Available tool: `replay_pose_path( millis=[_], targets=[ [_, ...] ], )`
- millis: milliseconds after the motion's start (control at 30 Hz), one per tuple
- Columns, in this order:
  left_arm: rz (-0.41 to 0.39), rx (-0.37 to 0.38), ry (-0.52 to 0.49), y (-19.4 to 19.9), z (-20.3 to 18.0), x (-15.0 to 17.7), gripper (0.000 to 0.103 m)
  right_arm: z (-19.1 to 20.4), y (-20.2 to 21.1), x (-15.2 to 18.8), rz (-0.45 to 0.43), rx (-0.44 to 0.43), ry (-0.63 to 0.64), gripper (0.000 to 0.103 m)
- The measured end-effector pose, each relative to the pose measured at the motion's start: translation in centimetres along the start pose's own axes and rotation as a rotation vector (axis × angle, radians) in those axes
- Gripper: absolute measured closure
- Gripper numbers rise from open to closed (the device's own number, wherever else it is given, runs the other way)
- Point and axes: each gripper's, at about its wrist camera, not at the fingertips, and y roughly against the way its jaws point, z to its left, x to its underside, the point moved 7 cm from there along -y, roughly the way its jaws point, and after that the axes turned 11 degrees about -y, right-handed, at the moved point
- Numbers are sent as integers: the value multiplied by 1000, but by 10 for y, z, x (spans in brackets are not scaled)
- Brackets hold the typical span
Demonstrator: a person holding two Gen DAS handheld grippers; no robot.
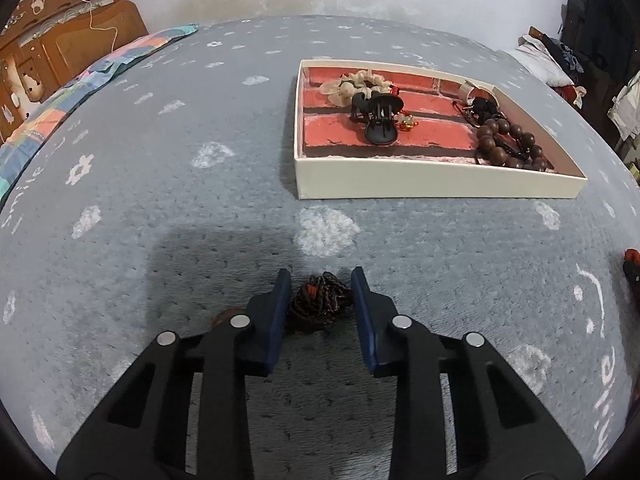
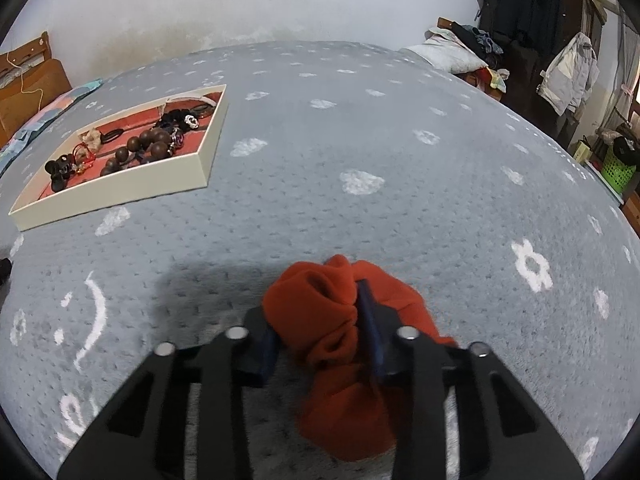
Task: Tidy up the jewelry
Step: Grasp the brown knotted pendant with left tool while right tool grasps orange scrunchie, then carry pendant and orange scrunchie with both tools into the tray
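Observation:
A dark braided cord bracelet [image 1: 320, 300] with orange flecks lies bunched on the grey blanket. My left gripper [image 1: 321, 276] stands over it, its blue pads touching the bundle on both sides. In the right wrist view a red-orange scrunchie [image 2: 320, 320] is squeezed between the fingers of my right gripper [image 2: 320, 300]; the cloth hides the left fingertip. The cream tray [image 1: 400, 184] with a brick-pattern floor sits farther back, also seen in the right wrist view as the tray [image 2: 120, 188] at left. It holds a black hair claw [image 1: 380, 120], a cream scrunchie [image 1: 360, 82] and a wooden bead bracelet [image 1: 508, 144].
The grey blanket [image 2: 360, 140] with white flowers covers the whole bed. A patchwork quilt [image 1: 60, 100] and wooden headboard [image 1: 80, 40] lie at the far left. A pillow [image 2: 452, 56], hanging clothes [image 2: 568, 76] and a green basket [image 2: 616, 168] stand beyond the right edge.

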Motion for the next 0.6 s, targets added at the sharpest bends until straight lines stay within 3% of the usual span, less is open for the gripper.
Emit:
replay_pose_path(
  millis=[267, 600],
  targets=[
    [-22, -5, 6, 7, 1, -1, 76, -6, 6, -2, -18, -3, -29, 87],
    [-61, -24, -7, 26, 1, -8, 76, 5, 26, -12, -59, -34, -13, 90]
  ],
)
